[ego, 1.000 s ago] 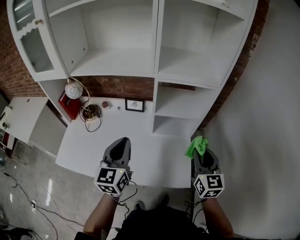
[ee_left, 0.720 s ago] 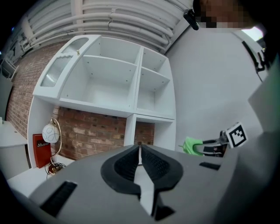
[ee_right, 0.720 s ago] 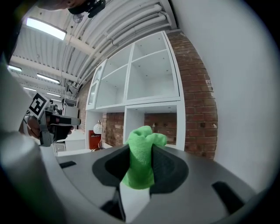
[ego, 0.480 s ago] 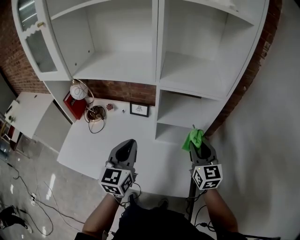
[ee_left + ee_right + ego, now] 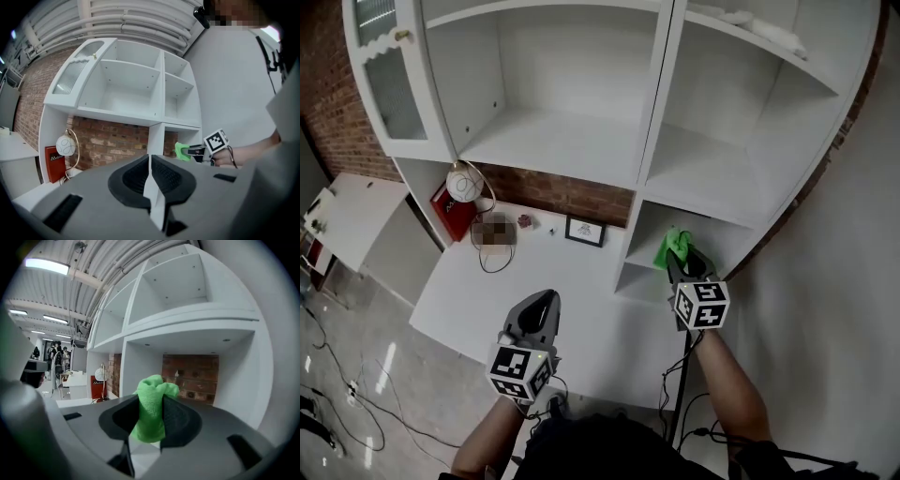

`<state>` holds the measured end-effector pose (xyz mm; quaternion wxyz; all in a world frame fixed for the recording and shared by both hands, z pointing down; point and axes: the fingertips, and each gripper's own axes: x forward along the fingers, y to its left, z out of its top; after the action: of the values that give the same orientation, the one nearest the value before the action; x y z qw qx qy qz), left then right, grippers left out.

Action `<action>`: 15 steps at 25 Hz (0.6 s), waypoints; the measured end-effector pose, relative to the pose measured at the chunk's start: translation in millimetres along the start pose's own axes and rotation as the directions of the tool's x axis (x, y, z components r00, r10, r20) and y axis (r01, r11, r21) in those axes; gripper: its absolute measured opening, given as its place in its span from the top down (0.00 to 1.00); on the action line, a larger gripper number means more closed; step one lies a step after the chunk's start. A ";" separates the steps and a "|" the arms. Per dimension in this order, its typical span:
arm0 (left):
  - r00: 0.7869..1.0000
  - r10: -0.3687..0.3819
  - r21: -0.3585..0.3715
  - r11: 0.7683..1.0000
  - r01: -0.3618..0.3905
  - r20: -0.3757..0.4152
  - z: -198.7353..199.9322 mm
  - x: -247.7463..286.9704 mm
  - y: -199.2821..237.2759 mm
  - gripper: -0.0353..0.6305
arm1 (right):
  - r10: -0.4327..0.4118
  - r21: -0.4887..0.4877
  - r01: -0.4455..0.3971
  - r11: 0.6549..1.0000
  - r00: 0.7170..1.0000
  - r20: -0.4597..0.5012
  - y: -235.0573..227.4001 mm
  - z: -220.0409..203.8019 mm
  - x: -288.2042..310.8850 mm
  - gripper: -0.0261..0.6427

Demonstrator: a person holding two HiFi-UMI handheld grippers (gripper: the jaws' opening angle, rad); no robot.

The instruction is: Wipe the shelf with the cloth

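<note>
Left gripper (image 5: pixel 149 174): jaws pressed together, nothing held, hovering over the white desk (image 5: pixel 487 291). Right gripper (image 5: pixel 149 420): jaws clamped on the green cloth (image 5: pixel 151 404), which is bunched up and sticks out past the tips. Cloth is at the mouth of the lower right compartment of the white shelf (image 5: pixel 717 223); can't tell if it's touching. Farther back on the desk: picture frame (image 5: pixel 585 231), globe lamp (image 5: pixel 465 183), brick wall (image 5: pixel 553 192).

Left gripper (image 5: pixel 149 158) jaws together, empty, facing white shelf (image 5: pixel 123 114).
</note>
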<state>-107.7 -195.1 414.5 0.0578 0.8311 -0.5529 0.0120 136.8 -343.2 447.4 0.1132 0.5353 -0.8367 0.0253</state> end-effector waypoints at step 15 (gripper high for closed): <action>0.981 0.183 -0.024 0.982 -0.185 -0.066 -26.7 -49.5 52.3 0.92 | 0.026 -0.152 -0.057 0.987 0.980 -0.198 -12.2 -4.9 146.1 0.78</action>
<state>-173.9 -166.7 441.2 0.0862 0.7746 -0.6256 0.0355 89.9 -477.6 482.8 0.2361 0.5022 -0.8318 0.0143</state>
